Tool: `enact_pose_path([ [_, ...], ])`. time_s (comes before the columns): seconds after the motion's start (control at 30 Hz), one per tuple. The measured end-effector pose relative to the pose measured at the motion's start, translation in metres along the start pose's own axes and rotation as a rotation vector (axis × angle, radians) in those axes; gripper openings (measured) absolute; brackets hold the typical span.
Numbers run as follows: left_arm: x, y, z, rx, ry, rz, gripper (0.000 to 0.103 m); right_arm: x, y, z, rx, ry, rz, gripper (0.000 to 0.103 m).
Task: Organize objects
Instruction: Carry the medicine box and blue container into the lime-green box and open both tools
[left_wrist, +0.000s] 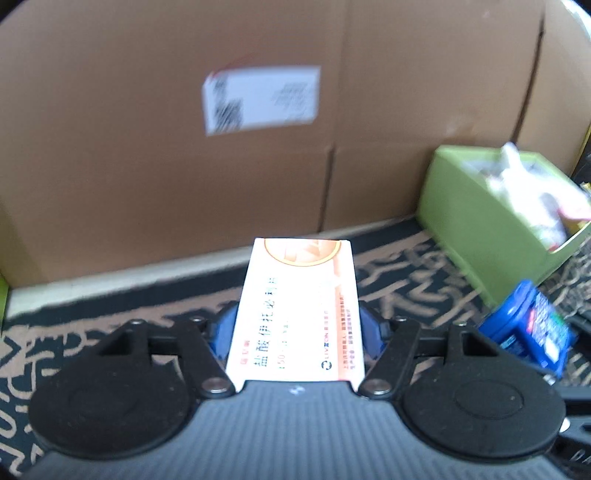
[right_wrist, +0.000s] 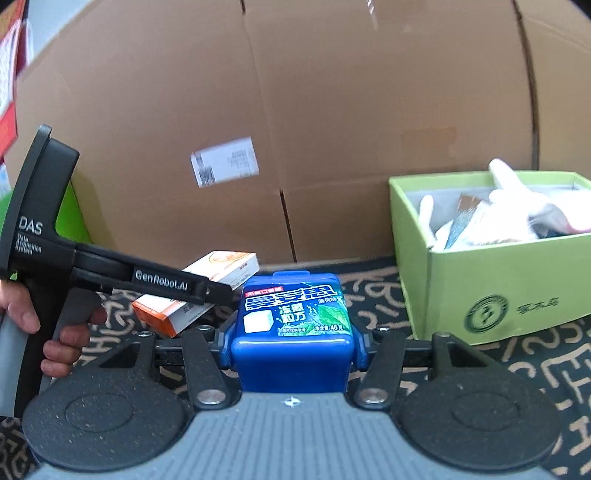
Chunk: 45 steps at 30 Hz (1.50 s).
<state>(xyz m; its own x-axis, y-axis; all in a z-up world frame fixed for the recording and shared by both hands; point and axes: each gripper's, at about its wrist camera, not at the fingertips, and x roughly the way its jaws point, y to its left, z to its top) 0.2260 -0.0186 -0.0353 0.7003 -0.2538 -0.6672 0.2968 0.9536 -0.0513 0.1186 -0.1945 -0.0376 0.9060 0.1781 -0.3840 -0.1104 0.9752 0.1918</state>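
A white and orange medicine box (left_wrist: 295, 314) sits lengthwise between the blue pads of my left gripper (left_wrist: 295, 328), which is shut on it. In the right wrist view the same box (right_wrist: 221, 269) hangs tilted above the cloth. My right gripper (right_wrist: 291, 343) is shut on a blue mint gum container (right_wrist: 291, 321), its label facing up. That container (left_wrist: 528, 328) also shows at the right of the left wrist view. An open green box (right_wrist: 491, 288) stands to the right, with white items inside.
A large brown cardboard box (right_wrist: 332, 110) with a white shipping label walls off the back. A black cloth with tan patterns (right_wrist: 517, 373) covers the table. A person's hand (right_wrist: 22, 306) grips the left tool's handle. Another green edge (right_wrist: 70, 218) shows at far left.
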Motion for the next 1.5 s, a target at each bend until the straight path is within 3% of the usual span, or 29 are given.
enact_pose_path([
  [0.17,-0.042,-0.031,0.020,0.024,-0.087,-0.072,0.066,-0.034,-0.017,0.011,0.017,-0.076,0.025,0.060],
  [0.4,-0.066,-0.094,0.052,0.075,-0.184,-0.182,0.066,-0.071,-0.063,0.038,-0.010,-0.202,-0.104,0.060],
  [0.57,-0.050,-0.130,0.072,0.055,-0.214,-0.229,0.066,-0.069,-0.100,0.060,-0.062,-0.257,-0.249,0.060],
  [0.67,-0.028,-0.153,0.077,0.050,-0.236,-0.215,0.066,-0.047,-0.119,0.069,-0.116,-0.260,-0.330,0.060],
  [0.8,0.000,-0.168,0.081,0.018,-0.235,-0.227,0.066,-0.017,-0.139,0.075,-0.151,-0.251,-0.346,0.060],
  [0.9,0.026,-0.176,0.080,0.012,-0.224,-0.210,0.066,0.009,-0.147,0.072,-0.165,-0.186,-0.322,0.060],
  [0.97,0.039,-0.174,0.077,0.018,-0.205,-0.230,0.078,0.018,-0.149,0.065,-0.181,-0.148,-0.316,0.061],
  [1.0,0.042,-0.172,0.073,0.012,-0.204,-0.219,0.092,0.018,-0.148,0.062,-0.195,-0.153,-0.331,0.063],
  [1.03,0.042,-0.169,0.068,0.002,-0.220,-0.200,0.101,0.016,-0.147,0.058,-0.206,-0.169,-0.352,0.074],
  [1.07,0.041,-0.167,0.064,0.000,-0.239,-0.188,0.103,0.012,-0.145,0.054,-0.211,-0.195,-0.370,0.083],
  [1.23,0.037,-0.159,0.055,0.019,-0.249,-0.157,0.103,-0.017,-0.141,0.047,-0.170,-0.270,-0.373,0.084],
  [1.3,0.034,-0.157,0.052,0.008,-0.254,-0.150,0.103,-0.026,-0.142,0.046,-0.148,-0.273,-0.356,0.072],
  [1.37,0.033,-0.160,0.053,-0.003,-0.253,-0.142,0.103,-0.020,-0.143,0.050,-0.140,-0.231,-0.346,0.043],
  [1.5,0.031,-0.163,0.052,0.017,-0.224,-0.120,0.103,-0.005,-0.139,0.054,-0.162,-0.203,-0.360,0.037],
])
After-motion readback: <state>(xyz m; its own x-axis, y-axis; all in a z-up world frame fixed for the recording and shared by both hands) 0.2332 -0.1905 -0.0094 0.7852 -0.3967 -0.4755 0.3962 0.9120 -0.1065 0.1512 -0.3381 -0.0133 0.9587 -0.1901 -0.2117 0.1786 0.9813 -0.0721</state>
